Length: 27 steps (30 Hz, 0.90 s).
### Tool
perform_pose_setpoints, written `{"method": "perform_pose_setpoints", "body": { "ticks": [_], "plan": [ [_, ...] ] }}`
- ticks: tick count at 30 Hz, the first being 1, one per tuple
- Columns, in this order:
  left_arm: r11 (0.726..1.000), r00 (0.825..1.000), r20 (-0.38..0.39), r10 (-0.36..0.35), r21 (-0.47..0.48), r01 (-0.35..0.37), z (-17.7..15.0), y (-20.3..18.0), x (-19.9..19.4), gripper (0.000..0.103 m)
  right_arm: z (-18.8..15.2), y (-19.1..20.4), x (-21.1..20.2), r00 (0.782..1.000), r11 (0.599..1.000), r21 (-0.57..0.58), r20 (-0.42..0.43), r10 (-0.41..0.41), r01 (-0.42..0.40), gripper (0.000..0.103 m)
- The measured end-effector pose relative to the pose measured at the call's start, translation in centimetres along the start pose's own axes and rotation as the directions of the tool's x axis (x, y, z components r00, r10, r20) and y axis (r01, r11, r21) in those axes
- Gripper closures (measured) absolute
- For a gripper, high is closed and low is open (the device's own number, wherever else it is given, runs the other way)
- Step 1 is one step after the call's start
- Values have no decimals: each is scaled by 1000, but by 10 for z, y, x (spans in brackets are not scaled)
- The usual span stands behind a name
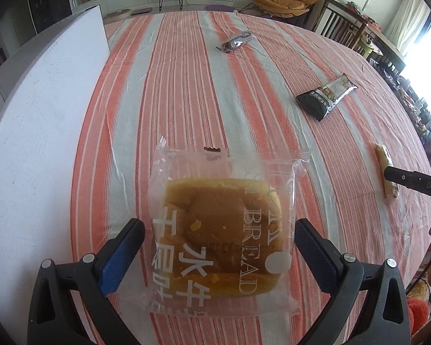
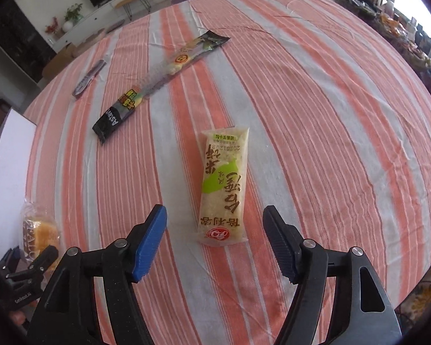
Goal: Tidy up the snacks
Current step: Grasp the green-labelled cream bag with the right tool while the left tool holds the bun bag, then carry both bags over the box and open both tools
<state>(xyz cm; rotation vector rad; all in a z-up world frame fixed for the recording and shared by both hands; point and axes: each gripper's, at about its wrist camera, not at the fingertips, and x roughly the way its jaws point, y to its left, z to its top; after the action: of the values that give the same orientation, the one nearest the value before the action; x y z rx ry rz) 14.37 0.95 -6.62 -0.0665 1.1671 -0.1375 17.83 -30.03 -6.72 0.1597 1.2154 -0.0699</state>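
A bun in a clear wrapper printed "BREAD" (image 1: 221,230) lies on the orange-and-white striped tablecloth (image 1: 186,92). My left gripper (image 1: 219,247) is open and straddles its near half. A strip of cloth shows between the blue left pad and the wrapper. In the right wrist view a pale rice-cracker packet with a green patch (image 2: 224,184) lies lengthwise just ahead of my right gripper (image 2: 215,244). That gripper is open, and the packet's near end sits between the fingertips without touching them. The bun (image 2: 40,230) and left gripper (image 2: 28,264) also show at the lower left.
A black packet (image 1: 326,96) lies at mid right and a small dark snack (image 1: 235,41) farther back. The right wrist view shows that packet as long, with black ends (image 2: 161,80). A white board (image 1: 43,100) borders the cloth on the left. Chairs and cluttered shelves stand beyond the table.
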Motion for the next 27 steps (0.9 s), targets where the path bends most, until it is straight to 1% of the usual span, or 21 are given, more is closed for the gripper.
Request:
{"method": "perform_pose_setpoints", "body": {
  "ticks": [1, 2, 3, 4, 6, 8, 10, 13, 15, 16, 18, 19, 21, 22, 24, 26, 27],
  "plan": [
    [1000, 1000, -5, 13, 10, -13, 1, -1, 1, 9, 3, 6, 3, 999, 999, -26, -10, -32, 32, 33],
    [999, 999, -16, 27, 18, -27, 2, -1, 3, 25, 5, 12, 7, 997, 996, -57, -34, -64, 63, 45],
    [1000, 999, -33, 18, 19, -17, 1, -1, 6, 31, 4, 16, 12, 994, 993, -80, -65, -87, 82, 58],
    [1000, 1000, -24, 18, 10, -18, 0, 0, 4, 33, 2, 17, 13, 993, 992, -87, -71, -94, 88, 73],
    [1000, 1000, 17, 15, -10, -15, -7, 2, -6, 34, -4, 14, 9, 993, 992, -85, -63, -95, 90, 74],
    [999, 999, 50, -18, -26, 20, -18, 5, -21, 34, -12, 2, -3, 998, 1000, -27, -54, -10, 9, 74],
    [996, 994, 71, -84, -31, 86, -34, 3, -39, 34, -20, -10, -22, 996, 996, 23, -21, 82, -82, 74],
    [983, 979, 91, -182, -6, 184, -64, -6, -69, 34, -30, -13, -52, 990, 989, 45, 14, 140, -140, 74],
    [968, 962, 112, -249, 1, 251, -83, -8, -95, 34, -35, -1, -71, 984, 984, 26, 28, 178, -179, 74],
    [961, 953, 128, -274, -1, 276, -91, -7, -111, 34, -34, 12, -82, 977, 978, 3, 37, 209, -209, 74],
    [949, 936, 172, -306, -16, 314, -102, 3, -145, 34, -38, 47, -105, 959, 960, -63, 56, 278, -274, 74],
    [944, 927, 203, -316, -30, 329, -106, 13, -164, 34, -40, 67, -118, 946, 945, -104, 64, 317, -310, 74],
    [939, 911, 276, -307, -67, 337, -112, 40, -202, 34, -46, 112, -147, 912, 902, -196, 71, 405, -385, 74],
    [940, 905, 315, -285, -91, 328, -114, 56, -219, 34, -50, 138, -160, 891, 873, -246, 68, 449, -421, 74],
    [947, 900, 388, -200, -160, 279, -118, 95, -250, 34, -61, 188, -184, 847, 808, -335, 49, 529, -485, 74],
    [950, 899, 431, -80, -240, 199, -122, 136, -270, 34, -75, 236, -203, 805, 737, -413, 13, 592, -535, 74],
    [947, 894, 448, -11, -283, 153, -125, 155, -276, 34, -85, 260, -210, 786, 699, -451, -11, 618, -556, 74]
  ]
}}
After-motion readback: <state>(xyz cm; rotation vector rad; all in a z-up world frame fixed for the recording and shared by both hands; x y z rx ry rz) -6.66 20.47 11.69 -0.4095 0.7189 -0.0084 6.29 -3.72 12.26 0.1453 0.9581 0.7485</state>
